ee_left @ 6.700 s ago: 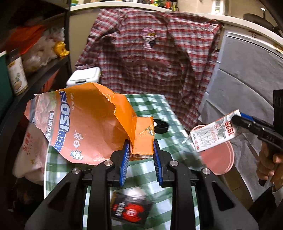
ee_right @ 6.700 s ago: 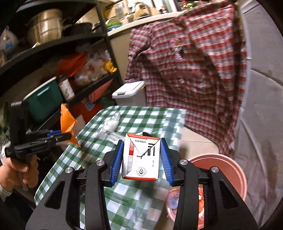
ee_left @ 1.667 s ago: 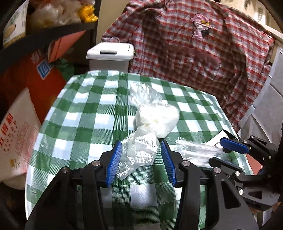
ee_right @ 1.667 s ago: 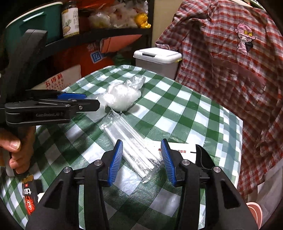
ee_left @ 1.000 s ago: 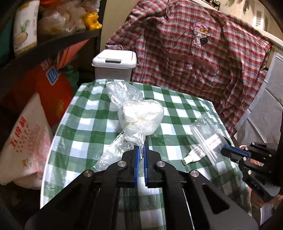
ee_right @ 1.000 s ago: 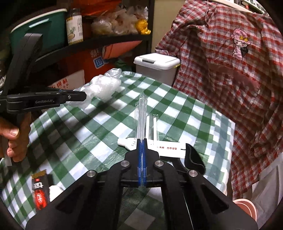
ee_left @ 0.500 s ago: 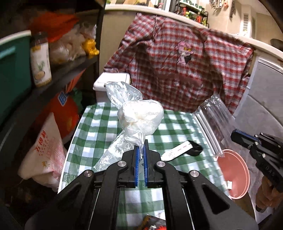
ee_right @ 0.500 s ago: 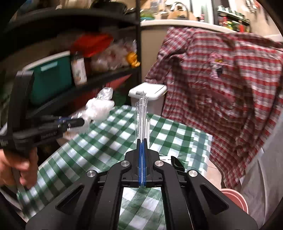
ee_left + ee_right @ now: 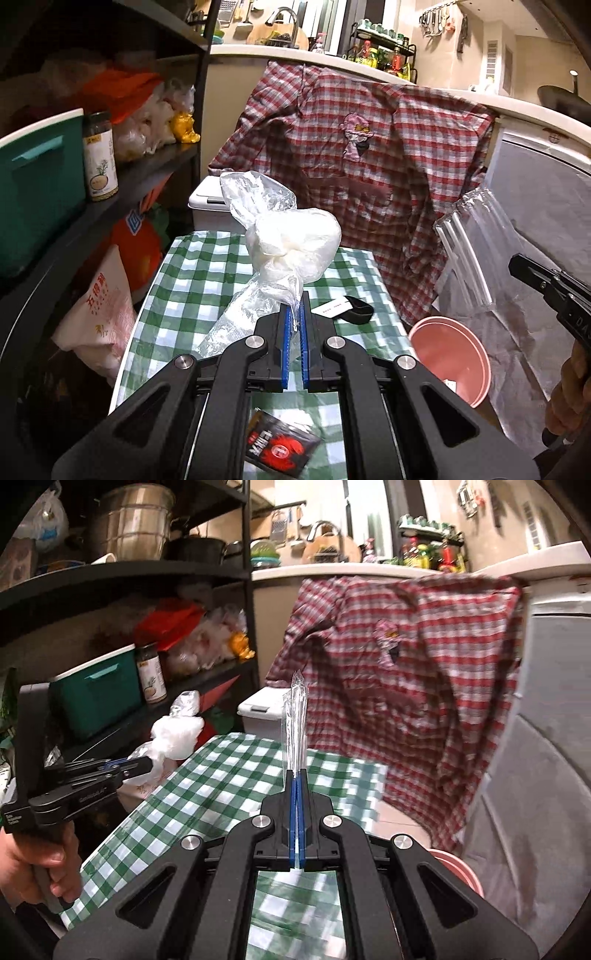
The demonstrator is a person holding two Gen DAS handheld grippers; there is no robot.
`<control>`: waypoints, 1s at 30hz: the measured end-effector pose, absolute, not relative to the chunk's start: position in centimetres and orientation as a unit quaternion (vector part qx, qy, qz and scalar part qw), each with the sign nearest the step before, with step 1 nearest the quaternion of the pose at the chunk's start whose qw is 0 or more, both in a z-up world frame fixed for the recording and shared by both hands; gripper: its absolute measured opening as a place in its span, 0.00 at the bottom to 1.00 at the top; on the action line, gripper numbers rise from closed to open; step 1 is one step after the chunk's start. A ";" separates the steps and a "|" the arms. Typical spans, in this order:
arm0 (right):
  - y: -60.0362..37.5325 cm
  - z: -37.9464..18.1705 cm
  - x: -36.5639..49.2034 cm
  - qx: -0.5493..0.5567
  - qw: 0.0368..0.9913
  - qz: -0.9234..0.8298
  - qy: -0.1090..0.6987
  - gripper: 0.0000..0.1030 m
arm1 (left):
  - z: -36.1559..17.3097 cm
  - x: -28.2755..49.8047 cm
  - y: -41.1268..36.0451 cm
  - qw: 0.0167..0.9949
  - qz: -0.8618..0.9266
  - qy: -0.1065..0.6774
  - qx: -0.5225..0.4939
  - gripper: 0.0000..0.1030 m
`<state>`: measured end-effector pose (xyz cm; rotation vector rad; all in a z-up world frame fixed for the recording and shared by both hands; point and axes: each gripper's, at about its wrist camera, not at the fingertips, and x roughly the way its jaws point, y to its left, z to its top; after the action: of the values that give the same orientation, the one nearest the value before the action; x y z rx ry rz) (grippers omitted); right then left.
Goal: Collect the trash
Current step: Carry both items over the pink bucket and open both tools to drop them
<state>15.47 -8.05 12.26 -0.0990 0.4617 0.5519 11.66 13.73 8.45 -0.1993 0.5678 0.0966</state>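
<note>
A knotted white bag and a clear sleeve hang above the tabletop; a red-black sachet lies near its near edge.

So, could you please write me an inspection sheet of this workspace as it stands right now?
Surface: green checked tablecloth.
Job's things: knotted plastic bag and clear sleeve both lifted; pink bin beside the table.
Clutter: red-black sachet, white slip and black scoop on the cloth.
Grippers: left gripper shut on the bag; right gripper shut on the sleeve.
Cables: nothing seen.
Surroundings: plaid shirt, stocked shelves, white lidded bin.
</note>
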 end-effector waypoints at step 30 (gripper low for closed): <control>-16.6 10.5 14.5 -0.031 0.959 0.176 0.220 0.01 | 9.4 12.3 5.5 0.960 -0.014 0.270 -0.074 0.04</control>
<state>14.52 -16.60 10.49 -0.0627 0.4470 0.3562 12.29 5.50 9.36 -0.1497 0.5478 -0.0294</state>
